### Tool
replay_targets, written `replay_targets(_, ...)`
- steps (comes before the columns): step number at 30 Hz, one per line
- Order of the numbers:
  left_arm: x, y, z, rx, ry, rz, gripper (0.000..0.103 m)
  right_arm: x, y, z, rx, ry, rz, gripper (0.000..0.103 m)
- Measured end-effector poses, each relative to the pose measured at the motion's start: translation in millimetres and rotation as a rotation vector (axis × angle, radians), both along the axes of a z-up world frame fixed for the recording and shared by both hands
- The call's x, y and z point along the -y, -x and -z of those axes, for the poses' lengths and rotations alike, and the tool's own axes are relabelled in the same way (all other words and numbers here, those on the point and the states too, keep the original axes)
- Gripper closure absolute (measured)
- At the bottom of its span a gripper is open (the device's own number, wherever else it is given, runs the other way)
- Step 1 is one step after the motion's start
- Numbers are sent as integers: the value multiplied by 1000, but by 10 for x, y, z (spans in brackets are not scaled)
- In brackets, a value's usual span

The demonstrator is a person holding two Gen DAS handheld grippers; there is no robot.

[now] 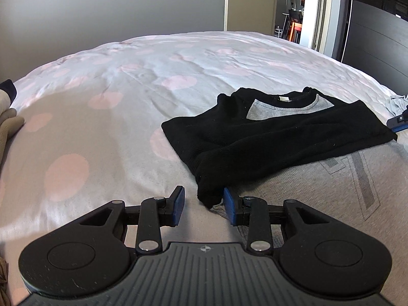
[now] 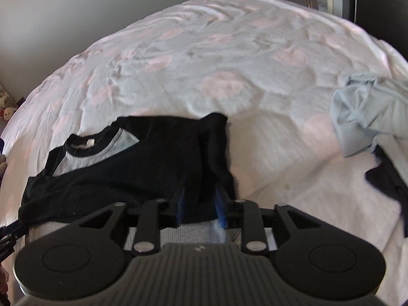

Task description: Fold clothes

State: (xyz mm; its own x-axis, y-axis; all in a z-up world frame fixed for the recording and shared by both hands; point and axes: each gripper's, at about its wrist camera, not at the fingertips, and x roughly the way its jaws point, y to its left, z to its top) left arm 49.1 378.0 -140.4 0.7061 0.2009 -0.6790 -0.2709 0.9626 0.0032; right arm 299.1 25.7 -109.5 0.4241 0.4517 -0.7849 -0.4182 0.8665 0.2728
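Observation:
A black and grey raglan shirt (image 1: 275,132) lies partly folded on the bed, its black sleeves laid across the grey body (image 1: 318,186). My left gripper (image 1: 204,205) is open, with a black sleeve cuff (image 1: 209,199) lying between its blue pads, not clamped. The right gripper's tip (image 1: 399,123) shows at the shirt's far right edge. In the right wrist view the same shirt (image 2: 127,168) lies in front of my right gripper (image 2: 200,209), which is open with black fabric between its pads.
The bed (image 1: 127,97) has a white cover with pink dots. A crumpled light blue garment (image 2: 369,117) and a dark garment (image 2: 387,178) lie at the right. Plush toys (image 1: 7,117) sit at the left edge. A grey wall and an open door (image 1: 250,2) are behind.

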Motion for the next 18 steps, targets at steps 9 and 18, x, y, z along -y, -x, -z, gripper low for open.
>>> replay_targets(9, 47, 1, 16, 2, -54, 32, 72, -197, 38, 11, 37, -49, 44, 94)
replay_targets(18, 14, -8, -50, -34, -8, 29, 96, -44, -20, -289, 130, 30, 155, 96)
